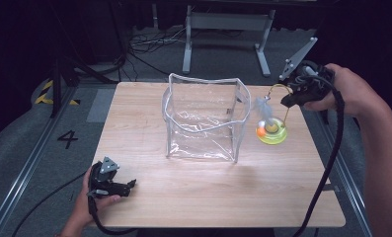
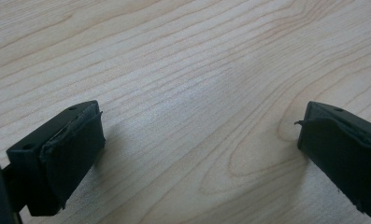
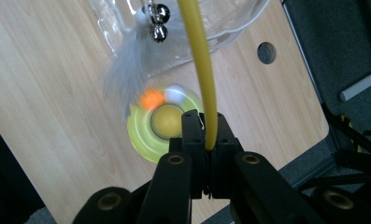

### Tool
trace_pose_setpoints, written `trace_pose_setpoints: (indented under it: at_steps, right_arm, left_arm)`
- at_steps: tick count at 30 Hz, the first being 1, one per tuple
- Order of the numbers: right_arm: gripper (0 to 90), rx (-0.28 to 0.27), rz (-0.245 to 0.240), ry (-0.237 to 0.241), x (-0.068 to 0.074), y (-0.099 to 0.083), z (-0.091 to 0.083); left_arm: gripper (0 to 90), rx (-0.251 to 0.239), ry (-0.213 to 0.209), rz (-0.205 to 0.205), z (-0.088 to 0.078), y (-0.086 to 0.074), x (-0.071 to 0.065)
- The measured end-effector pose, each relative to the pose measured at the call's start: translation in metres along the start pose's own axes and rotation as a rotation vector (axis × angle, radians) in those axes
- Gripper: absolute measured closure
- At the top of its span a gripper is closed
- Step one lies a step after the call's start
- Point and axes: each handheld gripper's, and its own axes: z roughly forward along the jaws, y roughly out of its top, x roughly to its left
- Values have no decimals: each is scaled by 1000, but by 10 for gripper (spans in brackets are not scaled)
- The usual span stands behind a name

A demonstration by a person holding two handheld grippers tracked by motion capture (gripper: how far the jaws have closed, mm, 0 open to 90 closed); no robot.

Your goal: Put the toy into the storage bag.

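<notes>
A cat toy with a yellow-green round base [image 1: 271, 133] [image 3: 139, 135] sits right of a clear plastic bag [image 1: 203, 118] that stands open-topped mid-table. An orange ball [image 3: 150, 99] and a white ball [image 3: 175, 93] lie in the base's track. A yellow curved wand [image 3: 199, 56] [image 1: 277, 87] rises from the base, carrying a grey feather [image 3: 127, 70] [image 1: 263, 106] and small bells [image 3: 157, 21]. My right gripper [image 3: 205, 130] [image 1: 288, 101] is shut on the wand above the base. Whether the base touches the table I cannot tell. My left gripper [image 2: 197, 144] [image 1: 132, 185] rests open at the front left.
The wooden table [image 1: 208, 197] [image 2: 174, 56] has bare room in front of the bag and along its left side. Its right edge lies close behind the toy, with a round hole [image 3: 266, 52] near that corner. Beyond the far edge are metal stand legs [image 1: 223, 29] and cables.
</notes>
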Motion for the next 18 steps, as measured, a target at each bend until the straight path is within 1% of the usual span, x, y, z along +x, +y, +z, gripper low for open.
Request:
trace_pose_setpoints:
  at_steps: [1,5,12,18]
  right_arm:
    - [879,-1,10,-12,-4,1,-2]
    - [879,-30,14,-12,-12,7,-9]
    - [879,-6,25,-20,-21,19,-15]
    - [879,-11,18,-34,-28,35,-30]
  left_arm:
    - [8,0,-1,0,0,0,0]
    - [8,-2,2,7,0,0,1]
    - [9,-2,0,4,0,0,0]
    - [9,2,-5,4,0,0,1]
